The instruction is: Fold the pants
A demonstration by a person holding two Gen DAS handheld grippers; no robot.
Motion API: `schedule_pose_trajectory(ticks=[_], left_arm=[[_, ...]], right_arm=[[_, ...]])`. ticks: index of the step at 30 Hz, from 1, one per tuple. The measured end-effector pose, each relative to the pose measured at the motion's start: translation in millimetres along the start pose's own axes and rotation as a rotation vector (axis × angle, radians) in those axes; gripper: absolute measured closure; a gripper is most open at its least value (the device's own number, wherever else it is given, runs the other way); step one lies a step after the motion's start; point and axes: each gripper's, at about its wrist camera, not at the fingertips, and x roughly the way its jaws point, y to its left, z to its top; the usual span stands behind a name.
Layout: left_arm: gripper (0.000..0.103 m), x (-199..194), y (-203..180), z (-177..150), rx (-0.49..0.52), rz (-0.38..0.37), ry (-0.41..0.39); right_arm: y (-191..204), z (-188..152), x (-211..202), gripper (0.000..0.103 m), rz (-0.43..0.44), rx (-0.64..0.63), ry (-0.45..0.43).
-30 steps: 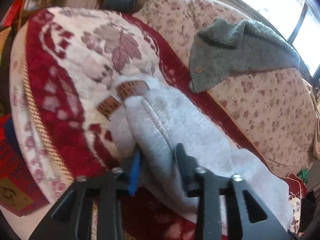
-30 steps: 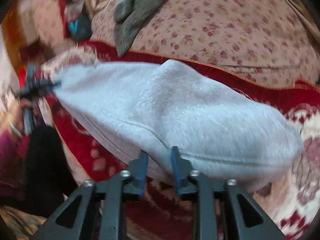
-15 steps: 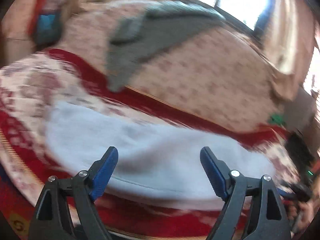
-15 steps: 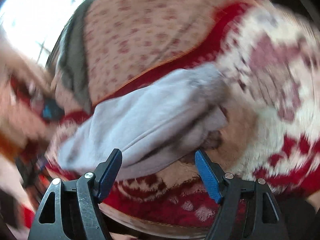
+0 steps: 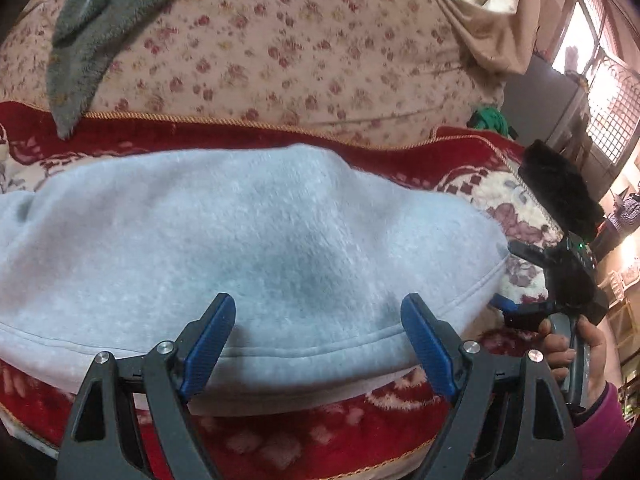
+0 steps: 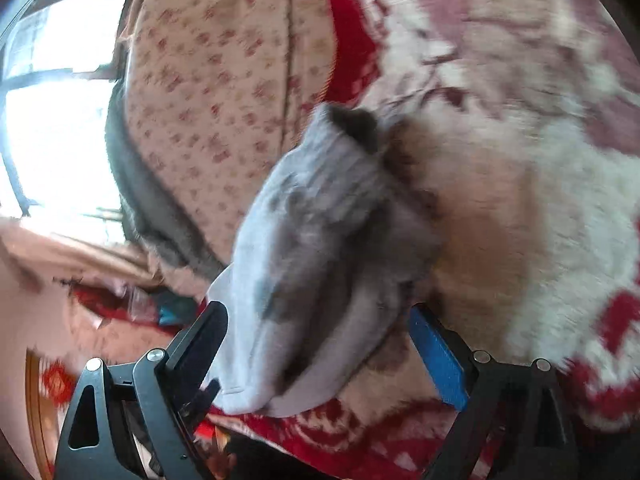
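Both grippers are spread wide and hold nothing. The left gripper [image 5: 318,336] hovers over the near seam of the light grey pants [image 5: 248,248], which lie in a folded bundle on the red and cream blanket [image 5: 400,160]. The right gripper [image 6: 320,354] faces the bundle's end, blurred, beside the flowered cushion [image 5: 300,52].

Ahead of me a sofa back in cream fabric with small red flowers [image 5: 304,52] rises behind the plush red-and-cream floral blanket [image 5: 516,200]. A grey fuzzy garment [image 5: 92,28] is draped over it. Bright daylight pours through the grilled window [image 5: 600,92] to my right, beside a beige curtain [image 5: 492,12].
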Motion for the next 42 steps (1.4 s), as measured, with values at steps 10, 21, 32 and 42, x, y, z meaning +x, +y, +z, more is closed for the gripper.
schedule_pose_trajectory(ticks=[10, 21, 32, 42], left_arm=[[0.019, 23, 2, -8, -0.041, 0.038, 0.065], [0.019, 40, -7, -18, -0.027, 0.046, 0.111], [0.018, 18, 0, -12, 0.032, 0.037, 0.039], [0.018, 12, 35, 13, -0.02, 0.015, -0.012]], right_arm=[[22, 8, 18, 0.066, -0.013, -0.086, -0.035], [43, -48, -46, 0.075, -0.201, -0.334, -0.088], [53, -42, -84, 0.03, -0.535, -0.365, -0.252], [143, -38, -41, 0.014, -0.475, -0.621, -0.205]])
